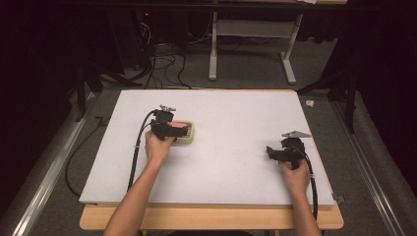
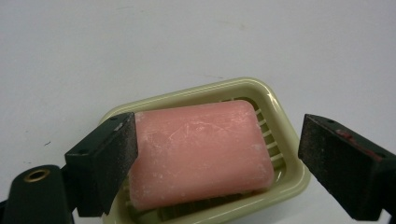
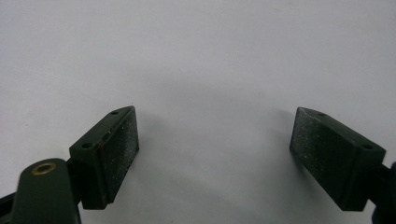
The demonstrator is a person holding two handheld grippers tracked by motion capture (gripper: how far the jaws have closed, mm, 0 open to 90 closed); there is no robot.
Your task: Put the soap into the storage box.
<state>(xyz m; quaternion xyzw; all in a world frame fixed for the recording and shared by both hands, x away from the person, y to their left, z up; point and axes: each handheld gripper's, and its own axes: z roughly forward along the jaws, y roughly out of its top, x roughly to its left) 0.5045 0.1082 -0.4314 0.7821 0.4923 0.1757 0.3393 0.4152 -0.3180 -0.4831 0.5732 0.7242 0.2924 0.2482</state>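
1. The left gripper (image 2: 217, 154) hangs over a pink soap bar (image 2: 201, 151) lying in a pale green soap dish (image 2: 285, 140), left of the table's (image 1: 236, 113) middle.
2. Its jaws are spread; one pad touches the soap's end, the other stands apart, so the grasp looks begun but not closed.
3. Lifting the soap appears still to come.
4. The right gripper (image 3: 215, 156) rests near the table's right edge, jaws spread over bare surface.
5. Count: one soap bar, one dish, two grippers, one table.
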